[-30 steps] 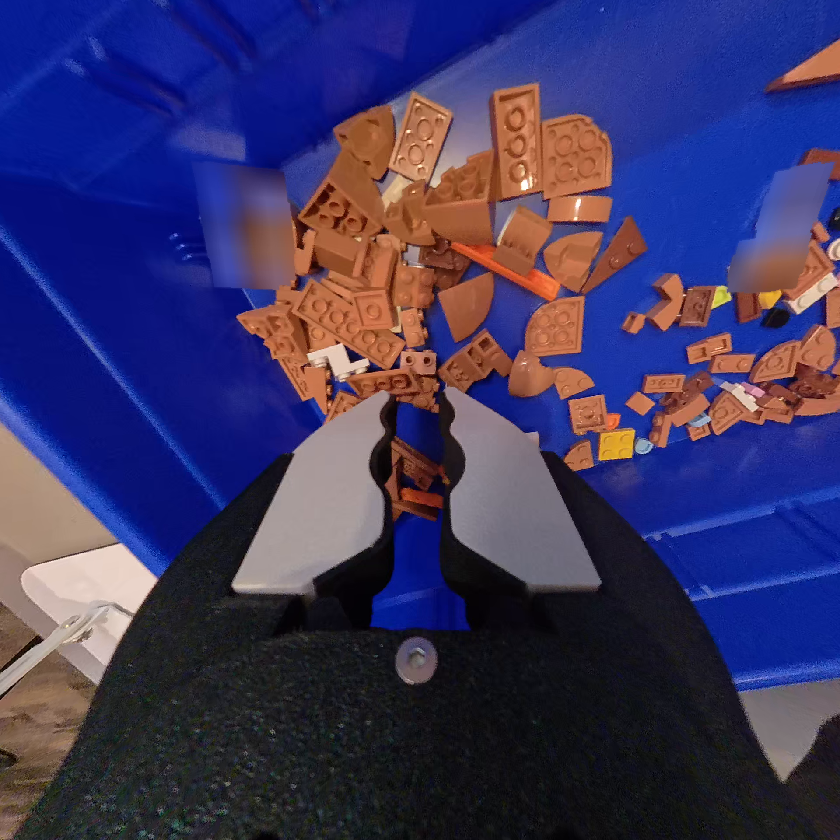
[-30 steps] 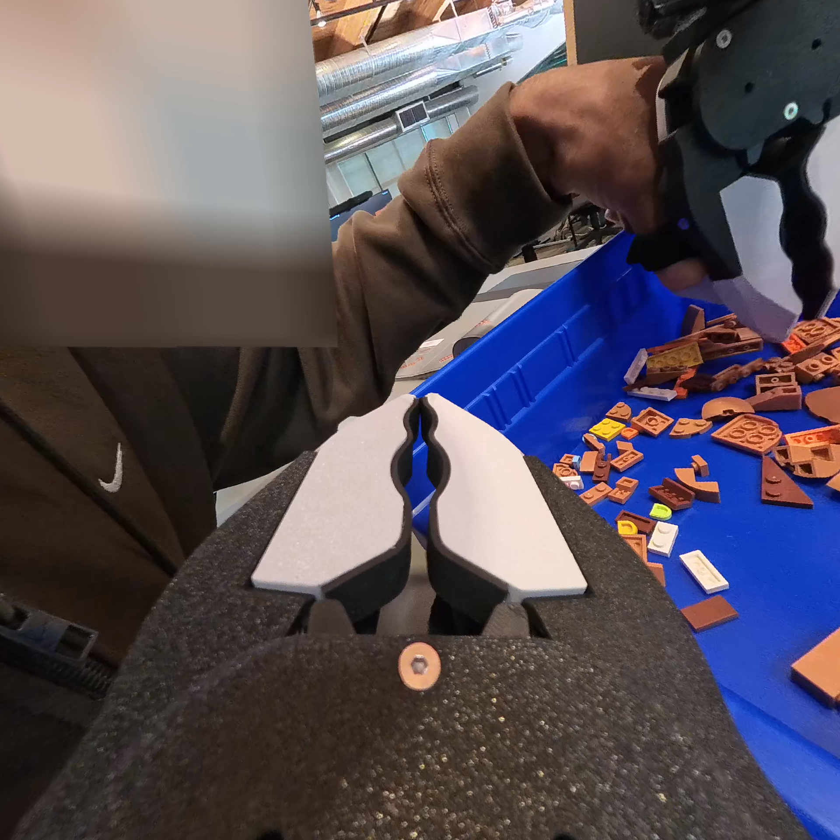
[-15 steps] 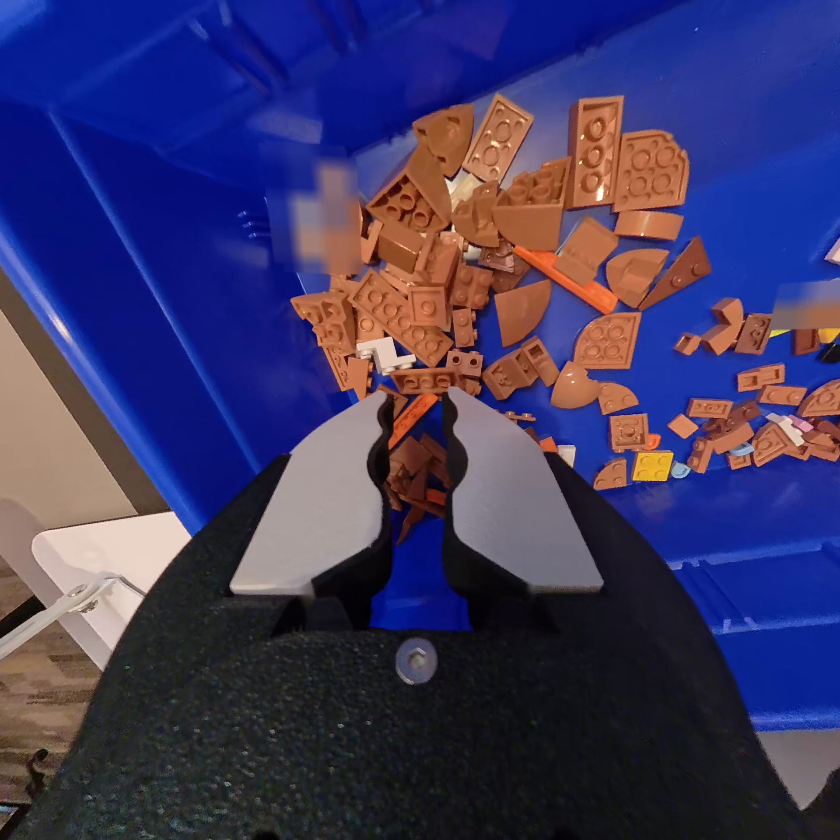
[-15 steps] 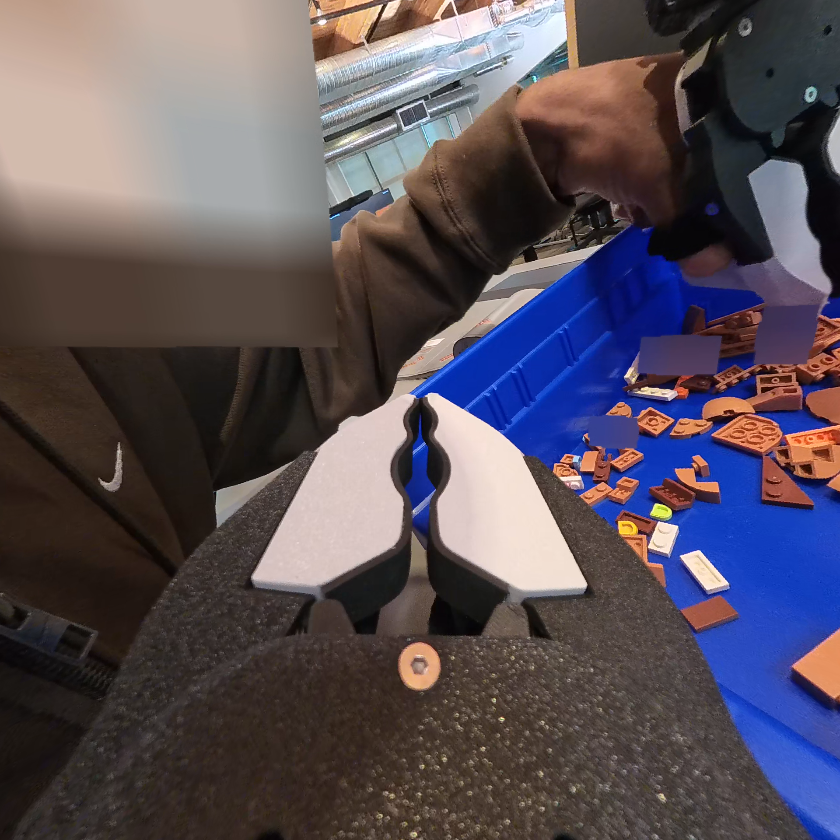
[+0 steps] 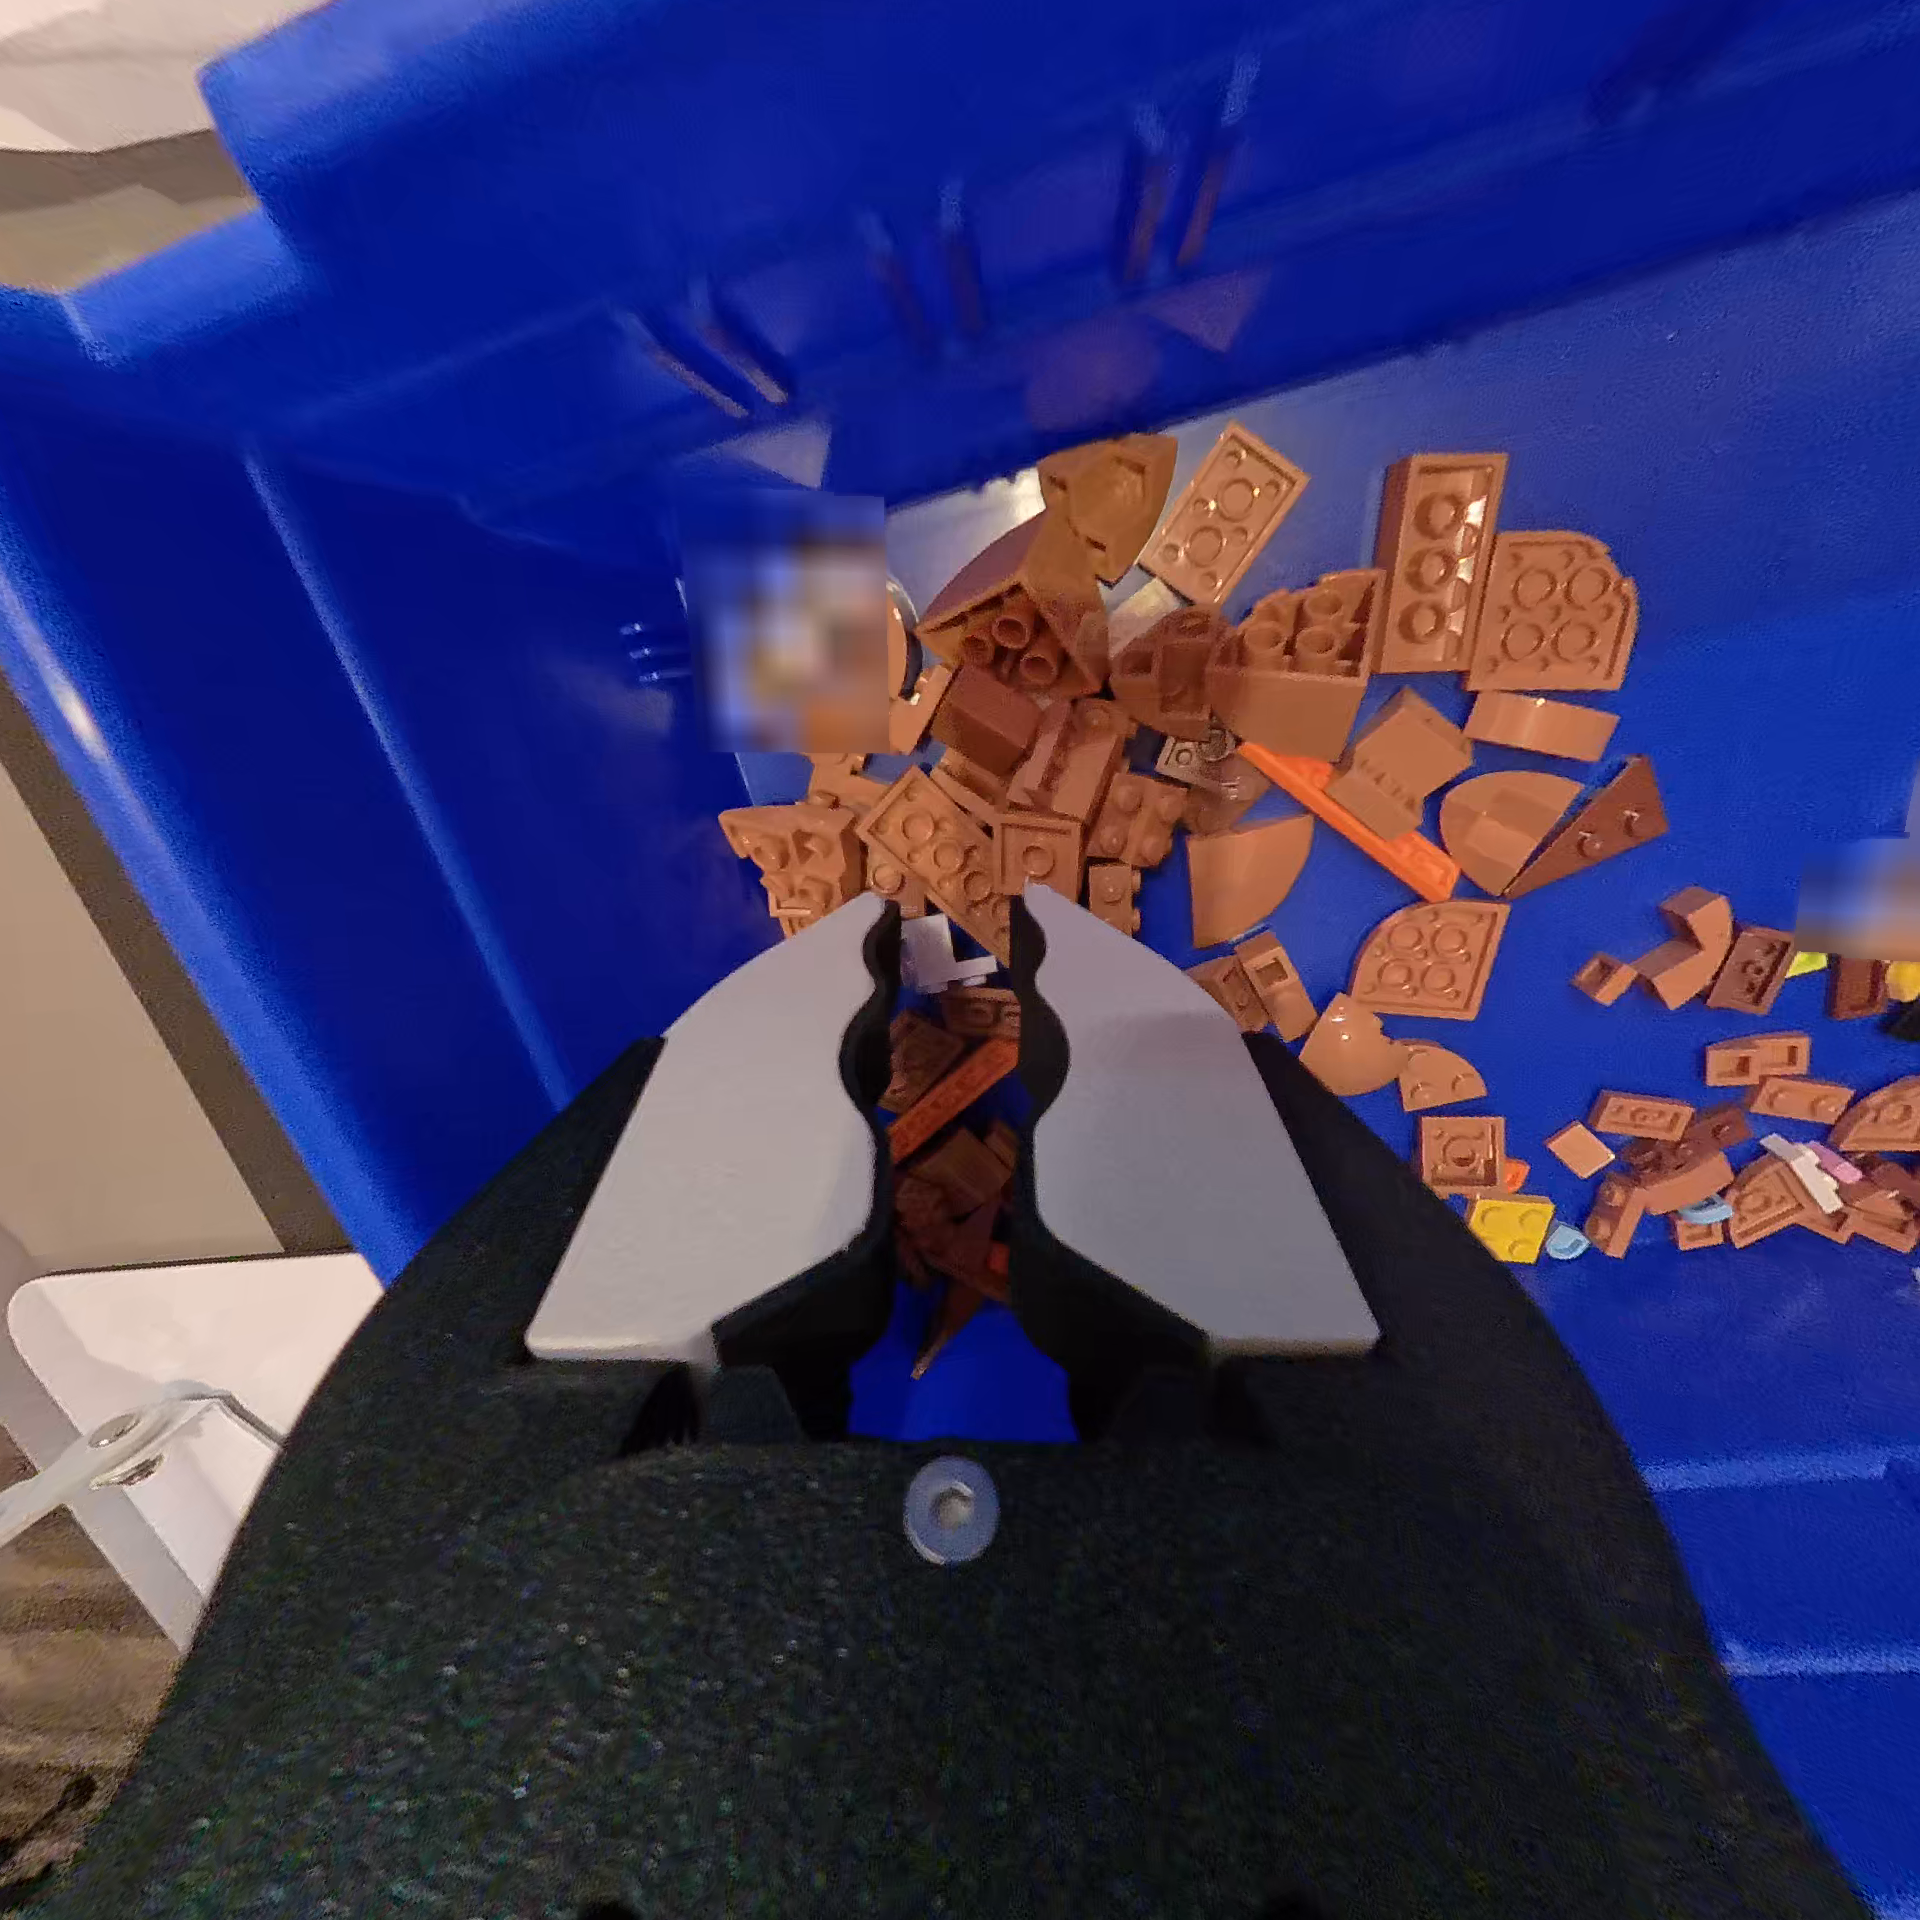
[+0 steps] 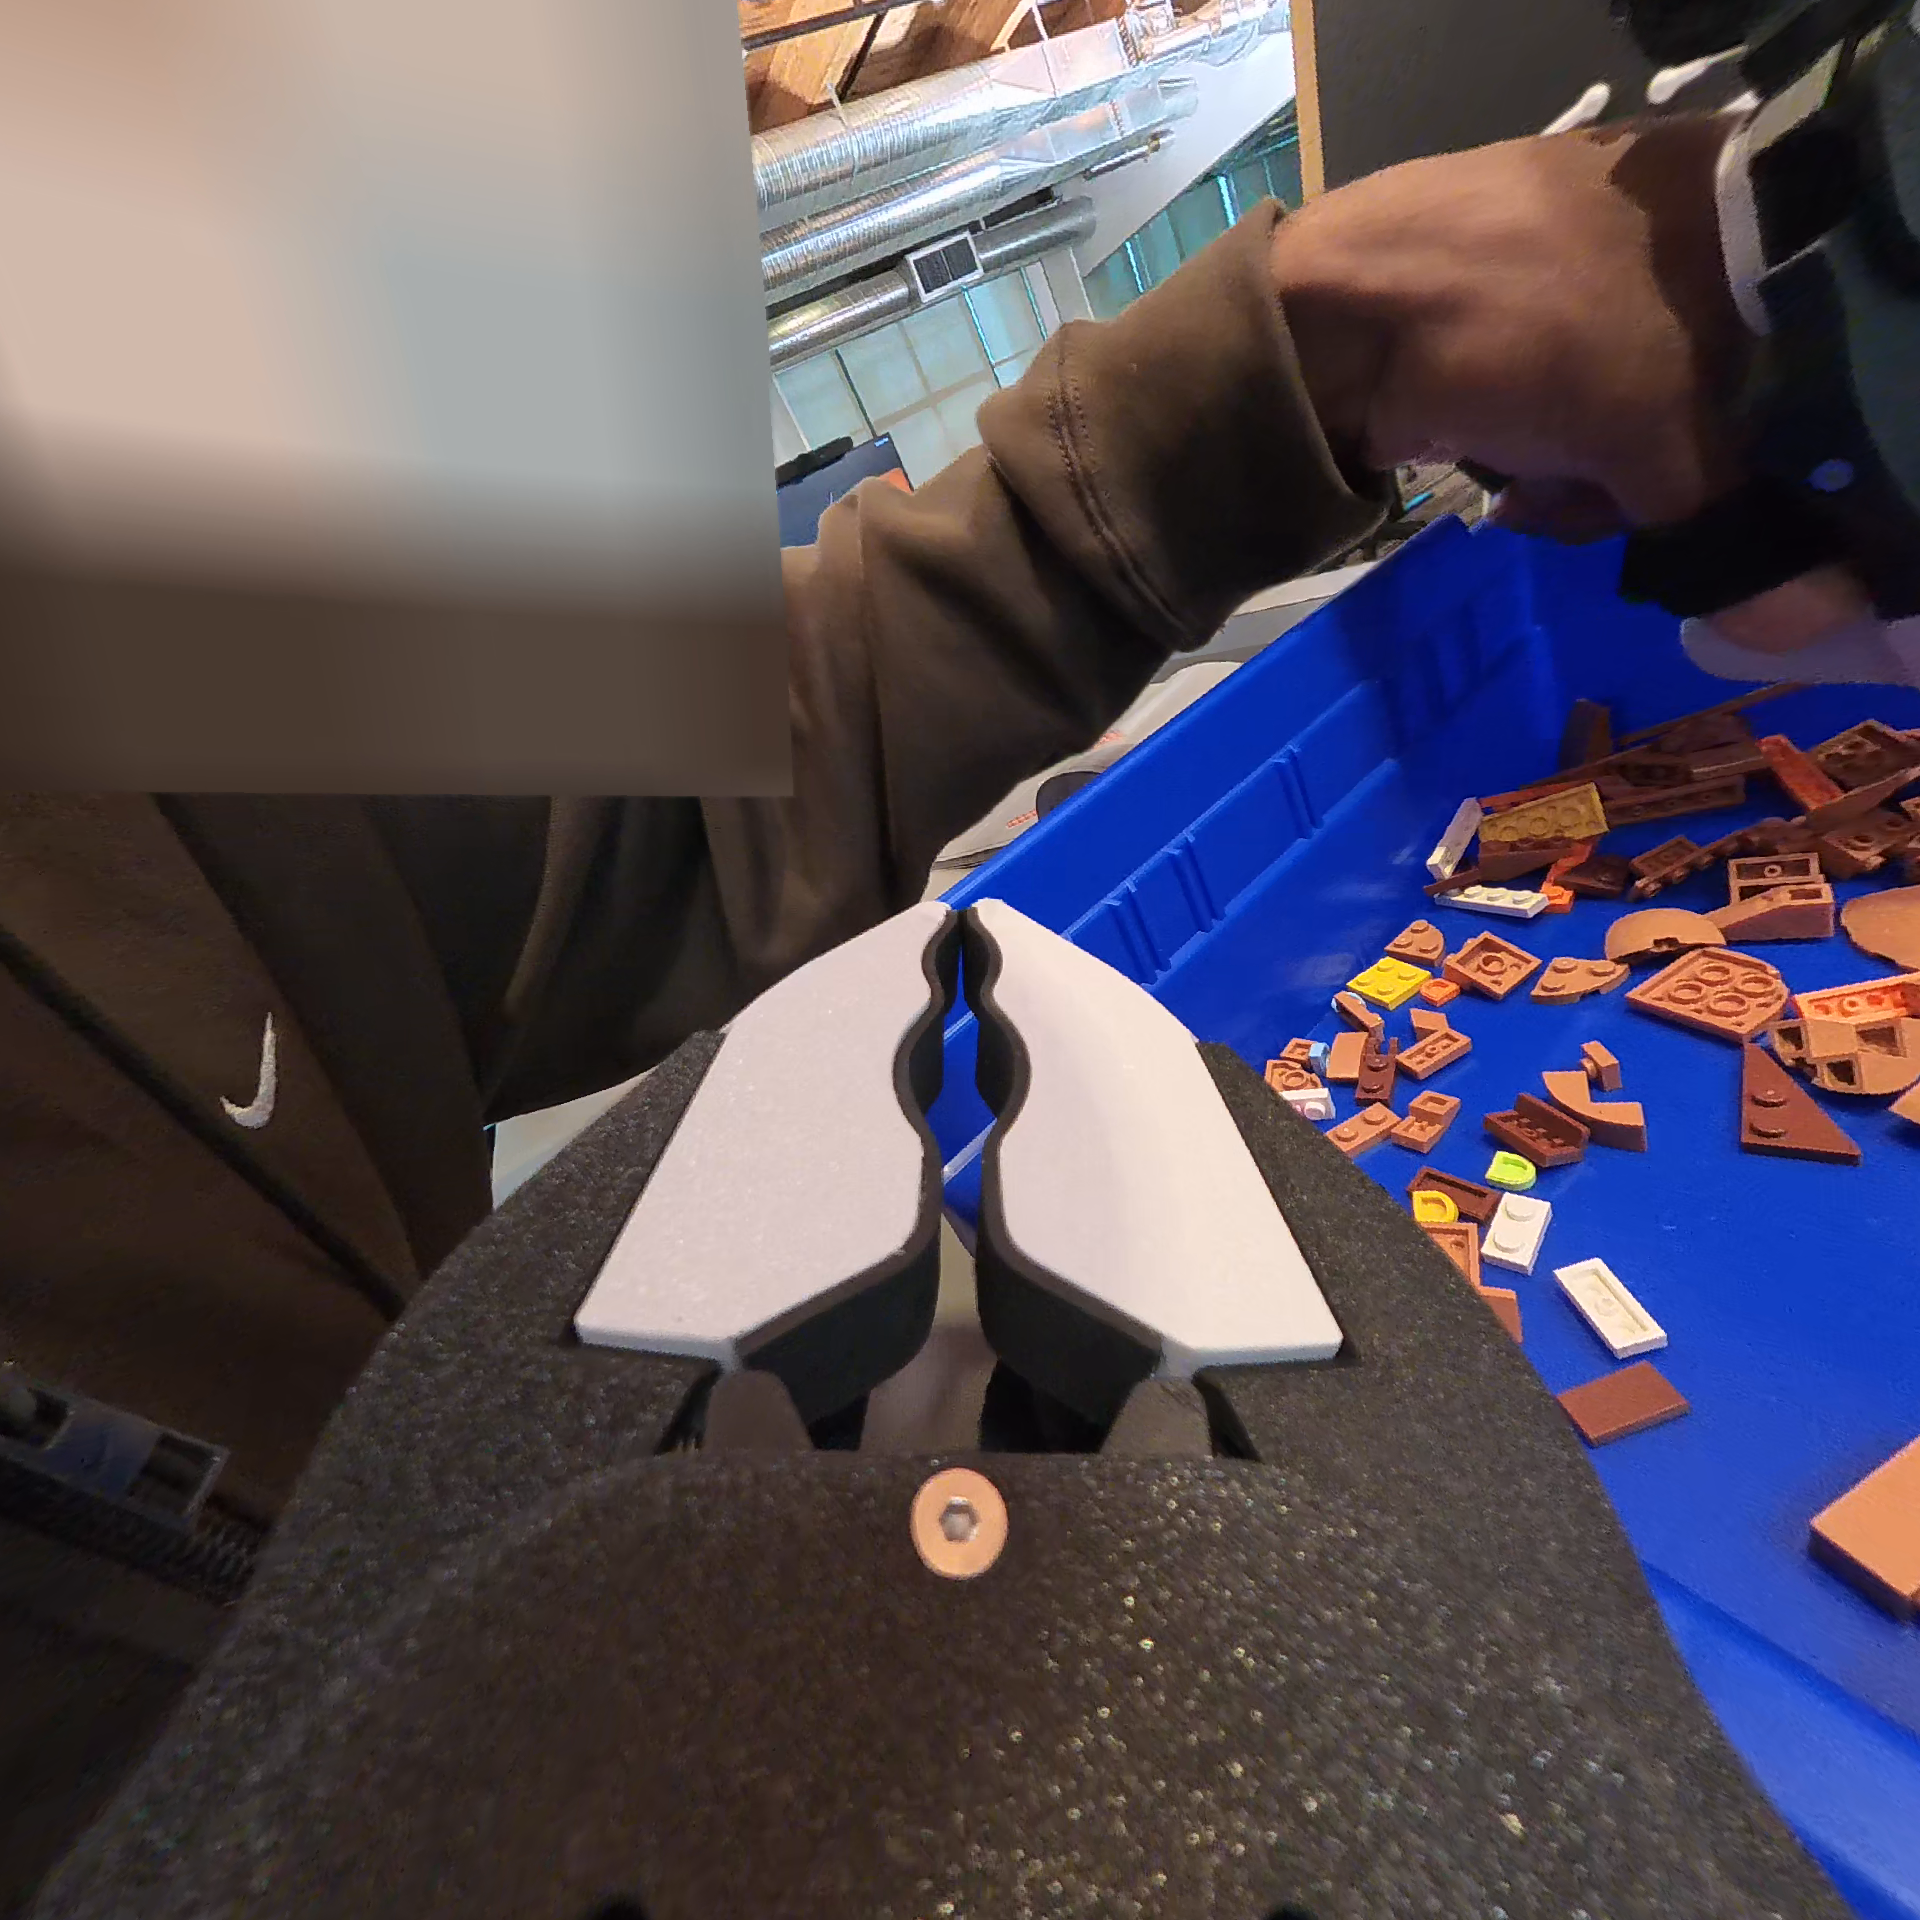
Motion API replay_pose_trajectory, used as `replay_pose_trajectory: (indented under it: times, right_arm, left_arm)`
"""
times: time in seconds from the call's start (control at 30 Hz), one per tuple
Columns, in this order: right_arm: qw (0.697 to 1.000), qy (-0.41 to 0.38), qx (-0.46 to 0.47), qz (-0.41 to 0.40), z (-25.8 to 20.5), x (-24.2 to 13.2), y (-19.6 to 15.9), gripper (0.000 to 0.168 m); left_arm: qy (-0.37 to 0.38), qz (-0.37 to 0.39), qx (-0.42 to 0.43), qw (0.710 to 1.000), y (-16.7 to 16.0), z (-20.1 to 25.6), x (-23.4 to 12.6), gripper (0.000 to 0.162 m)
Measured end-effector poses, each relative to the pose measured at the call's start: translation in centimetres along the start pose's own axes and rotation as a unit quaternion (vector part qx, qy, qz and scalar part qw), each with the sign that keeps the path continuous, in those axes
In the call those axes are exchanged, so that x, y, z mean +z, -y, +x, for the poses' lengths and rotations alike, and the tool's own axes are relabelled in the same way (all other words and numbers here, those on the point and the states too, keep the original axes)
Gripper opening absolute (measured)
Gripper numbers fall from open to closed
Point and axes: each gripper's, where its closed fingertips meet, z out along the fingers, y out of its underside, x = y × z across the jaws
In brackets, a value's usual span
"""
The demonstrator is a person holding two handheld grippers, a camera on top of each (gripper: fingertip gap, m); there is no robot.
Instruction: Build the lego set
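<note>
Left claw [image 5: 954, 920] poised over the blue bin [image 5: 436, 644], jaws parted with a clear gap, nothing between the fingers. Seen through that gap, directly under the claw: dark brown and orange lego pieces [image 5: 951, 1132] lying on the bin floor. Just beyond the fingertips, heaped against the bin's corner wall: the main pile of brown lego bricks [image 5: 1091, 727], studs facing every way, no common direction. To the right of the pile, an orange flat strip [image 5: 1351, 821] with its long axis slanting down to the right, away from the pile. Farther right across the bin floor, scattered small plates, among them a yellow square plate [image 5: 1512, 1229].

Right claw [image 6: 961, 920] held outside the bin's near wall [image 6: 1247, 821], jaws pressed almost together, tips nearly touching, empty. Only in the right wrist view: beyond the claw, a brown sleeve [image 6: 1039, 582] and hand [image 6: 1507, 343] holding the other claw's black body over the bin, a small white swoosh logo [image 6: 252, 1081] on the brown top, silver ceiling ducts [image 6: 935, 156] farthest back. Only in the left wrist view: a white tabletop edge [image 5: 156, 1340] with a metal bracket, left of the bin. No readable writing in either view.
</note>
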Motion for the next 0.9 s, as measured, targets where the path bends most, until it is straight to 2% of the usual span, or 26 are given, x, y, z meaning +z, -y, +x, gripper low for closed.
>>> replay_pose_trajectory:
  times: [0.57, 0.87, 0.9]
  right_arm:
    - [1.000, 0.000, -0.001, 0.001, -0.03, -0.01, 0.03, 0.000]
    - [1.000, 0.001, 0.000, 0.001, -0.03, -0.01, 0.05, 0.000]
    - [1.000, 0.001, 0.000, 0.001, -0.04, -0.01, 0.05, 0.000]
  left_arm:
    - [0.000, -0.011, -0.035, 0.999, -0.06, -0.25, 0.92, 0.020]
    - [-0.009, 0.003, -0.045, 0.999, 0.04, -0.09, 1.06, 0.008]
    - [-0.007, 0.006, -0.046, 0.999, 0.06, -0.15, 1.02, 0.003]
